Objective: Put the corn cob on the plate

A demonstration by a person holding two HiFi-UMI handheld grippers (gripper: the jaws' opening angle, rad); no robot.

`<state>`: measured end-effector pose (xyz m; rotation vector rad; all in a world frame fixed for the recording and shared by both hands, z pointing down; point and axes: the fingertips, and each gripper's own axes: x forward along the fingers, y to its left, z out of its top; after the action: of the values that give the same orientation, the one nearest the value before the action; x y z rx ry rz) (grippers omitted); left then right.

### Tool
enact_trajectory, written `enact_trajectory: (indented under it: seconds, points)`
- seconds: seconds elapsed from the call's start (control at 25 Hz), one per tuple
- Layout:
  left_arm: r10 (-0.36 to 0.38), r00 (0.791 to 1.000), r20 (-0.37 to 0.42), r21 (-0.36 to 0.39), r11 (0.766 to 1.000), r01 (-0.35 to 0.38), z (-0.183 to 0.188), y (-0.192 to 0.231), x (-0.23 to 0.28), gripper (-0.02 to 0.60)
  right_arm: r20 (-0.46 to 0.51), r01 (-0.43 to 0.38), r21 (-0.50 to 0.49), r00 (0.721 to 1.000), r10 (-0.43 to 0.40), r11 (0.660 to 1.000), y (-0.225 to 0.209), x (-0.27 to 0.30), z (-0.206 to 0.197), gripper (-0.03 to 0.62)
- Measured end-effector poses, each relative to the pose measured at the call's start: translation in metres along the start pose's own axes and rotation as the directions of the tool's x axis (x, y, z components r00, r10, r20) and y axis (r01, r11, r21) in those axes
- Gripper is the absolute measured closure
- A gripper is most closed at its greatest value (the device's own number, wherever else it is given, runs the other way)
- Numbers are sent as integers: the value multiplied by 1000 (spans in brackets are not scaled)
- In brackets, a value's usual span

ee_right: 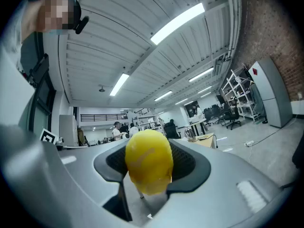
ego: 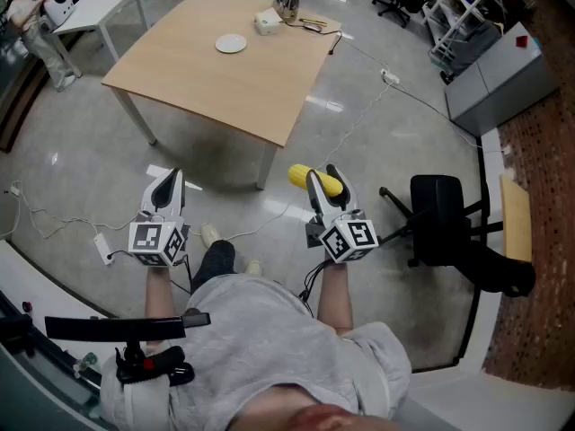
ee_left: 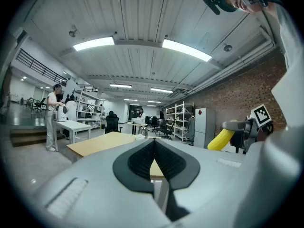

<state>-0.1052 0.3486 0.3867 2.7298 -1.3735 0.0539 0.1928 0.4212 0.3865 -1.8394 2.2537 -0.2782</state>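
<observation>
The table point(ego: 234, 70) stands well apart from the person, across bare floor. The right gripper point(ego: 322, 178) points level, jaws clamped on the corn cob point(ego: 300, 176), carried well short of the table. The left gripper point(ego: 168, 189) has its jaws together and empty. The plate point(ego: 231, 44) lies on the table's far half. Step in hand: transport. The next move likely calls for approaching the table and bringing the cob over the plate before release.

I see open floor point(ego: 243, 200) from me to the table point(ego: 207, 83) at 12 o'clock. A black chair point(ego: 437, 214) stands close at 3 o'clock. A box point(ego: 267, 22) and kettle point(ego: 287, 3) sit near the plate point(ego: 231, 44).
</observation>
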Motion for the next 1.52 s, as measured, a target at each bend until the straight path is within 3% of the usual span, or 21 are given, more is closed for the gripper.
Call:
enact_trajectory:
  seconds: [0.2, 0.6, 0.92, 1.28, 1.52]
  points:
    - [4, 1000, -13, 4, 1000, -4, -2, 2, 3, 561, 9, -24, 38, 1000, 24, 999, 0, 9, 2, 373]
    - [33, 999, -3, 24, 999, -33, 8, 10, 1, 561, 7, -61, -18, 998, 61, 998, 8, 25, 9, 373]
    - [61, 998, -19, 27, 998, -60, -2, 23, 17, 561, 4, -96, 1, 995, 96, 995, 1, 59, 4, 375]
    - [89, 996, -22, 22, 996, -89, 4, 96, 90, 561, -10, -123, -6, 992, 122, 992, 1, 164, -3, 375]
    - [53, 997, -55, 20, 998, -52, 5, 158, 153, 561, -28, -99, -14, 995, 99, 995, -3, 251, -7, 375]
